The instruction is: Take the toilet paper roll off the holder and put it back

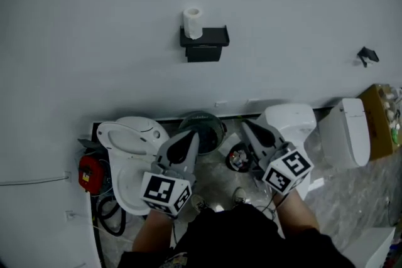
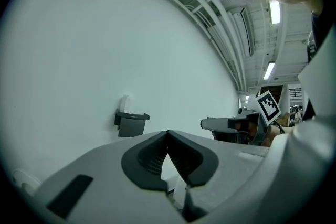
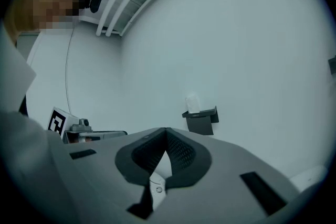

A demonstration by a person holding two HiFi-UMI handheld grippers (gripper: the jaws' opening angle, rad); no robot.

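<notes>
Nearest you, low in the head view, are your two forearms. Each carries a grey two-jaw tong with a cube of black-and-white square markers. The left gripper [image 1: 191, 136] has its ribbed dark pads pressed together at the tips with nothing between them, as its own view confirms [image 2: 168, 134]. The right gripper [image 1: 249, 127] is likewise pressed together and empty [image 3: 166, 131].

Beyond the jaws, on the marbled floor, lie a white ceramic toilet bowl [image 1: 129, 154], a second white toilet [image 1: 290, 123] and a brown cardboard box [image 1: 379, 116].

Farthest, on the plain white wall [image 1: 94, 22], is the black box-shaped holder [image 1: 205, 44]. The white toilet paper roll [image 1: 192, 22] stands upright on the left end of its top shelf, well apart from both grippers.

Hazards, as judged:
- If you reach in with the jaws together, you would nudge the free-standing roll off the shelf's left end and onto the floor.
- If you squeeze too hard, you would crush the soft paper.

Apart from the marker patterns, no brand, label or lettering is legible in any view.
</notes>
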